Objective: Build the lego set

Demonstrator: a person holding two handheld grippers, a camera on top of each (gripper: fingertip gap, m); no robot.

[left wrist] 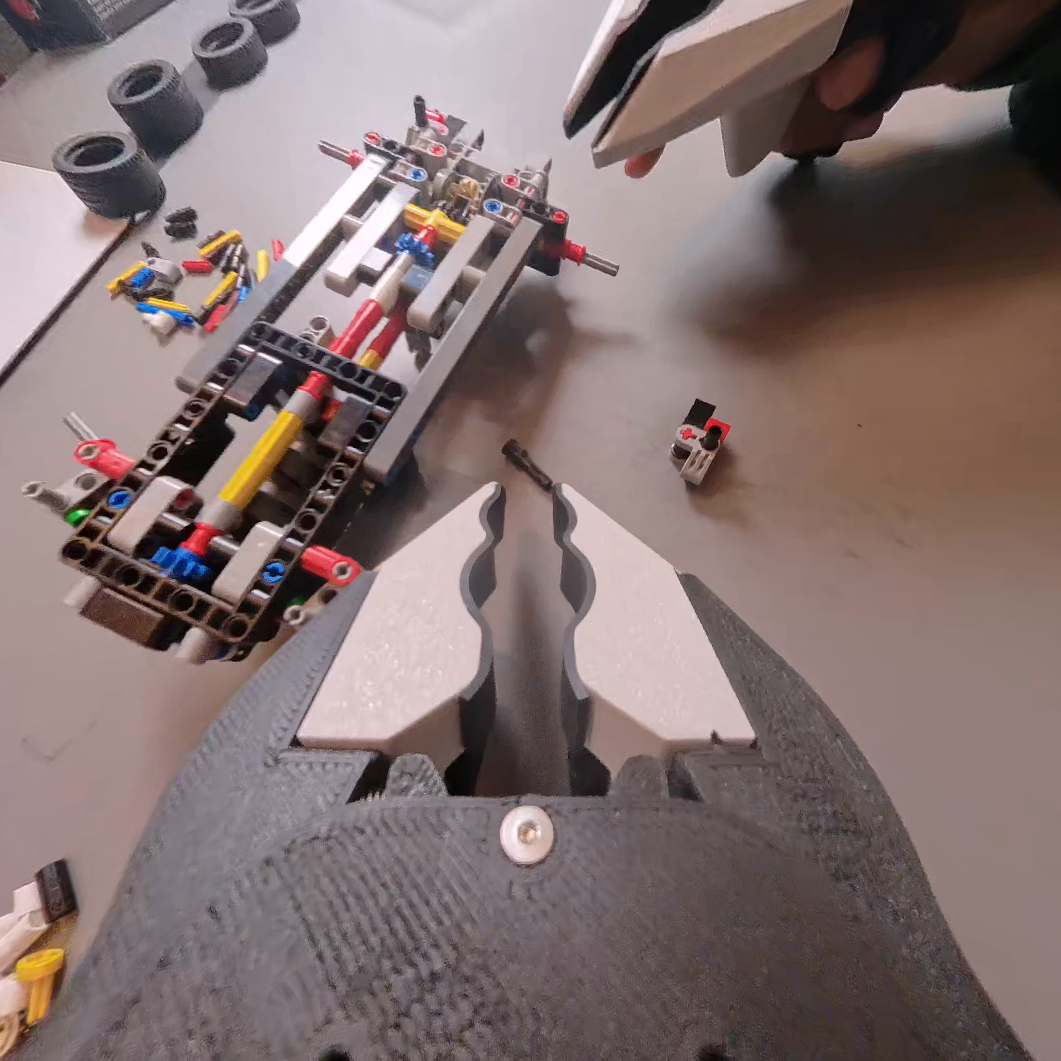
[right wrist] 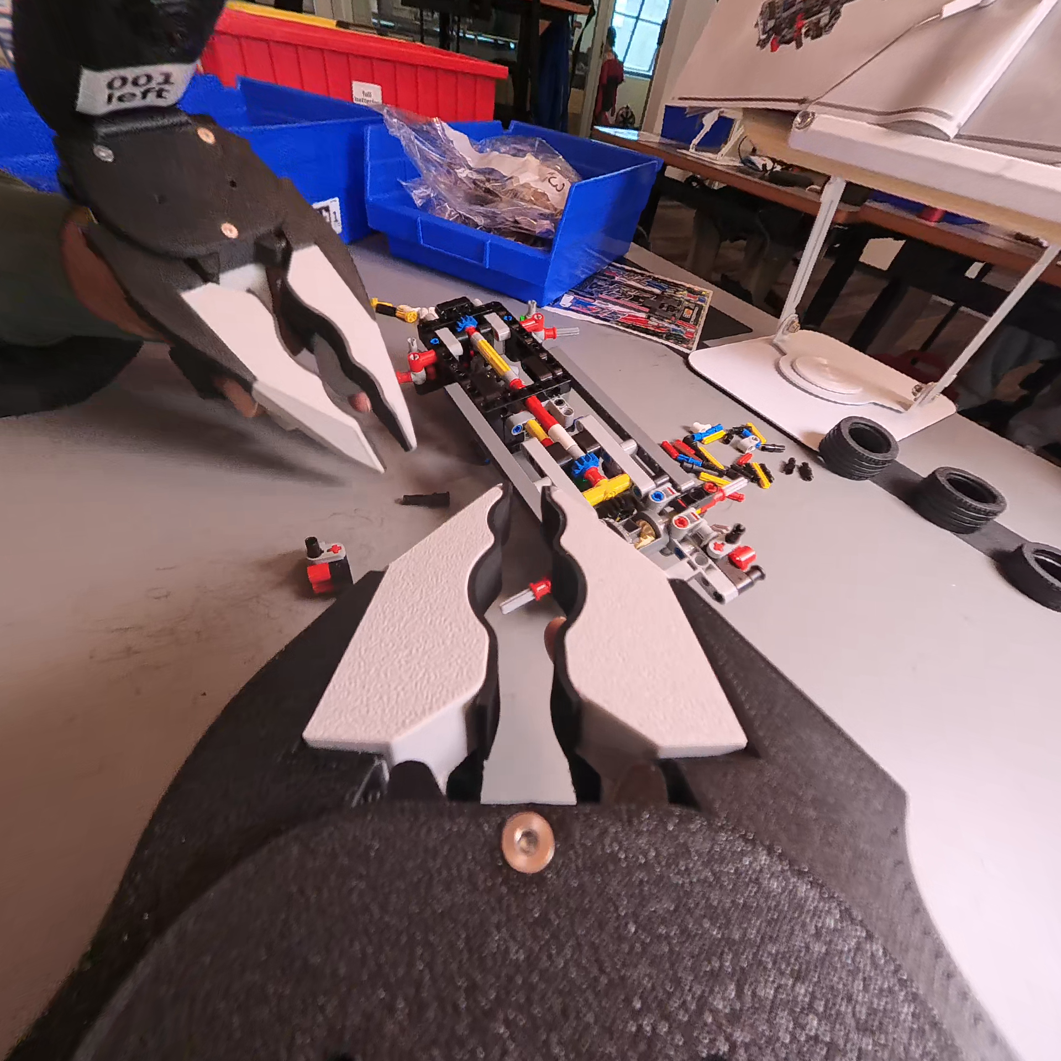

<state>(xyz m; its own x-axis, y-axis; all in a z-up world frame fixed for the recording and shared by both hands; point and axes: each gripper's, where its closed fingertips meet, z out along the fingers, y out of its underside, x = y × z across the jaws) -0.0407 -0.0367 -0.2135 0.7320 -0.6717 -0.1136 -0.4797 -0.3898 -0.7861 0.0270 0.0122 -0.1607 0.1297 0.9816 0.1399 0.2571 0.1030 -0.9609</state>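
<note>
The black pin lies flat on the bare desk, just off the tips of the left claw and a little to their right. Its long axis runs at a slant across the line of the fingers, not along it. In the right wrist view the same pin sits left of the right claw, between the two claws and below the left one.

The left claw is parted narrowly with nothing in it. The right claw is also narrowly parted and empty; the red-collared axle seen between its fingers belongs to the chassis beneath.

The left claw looks the nearer to the pin and would probably need a slight turn to close across the shaft.

The small red, black and grey sub-assembly stands apart on the open desk, further to the right of the pin, and the chassis lies lengthwise to the left.
</note>
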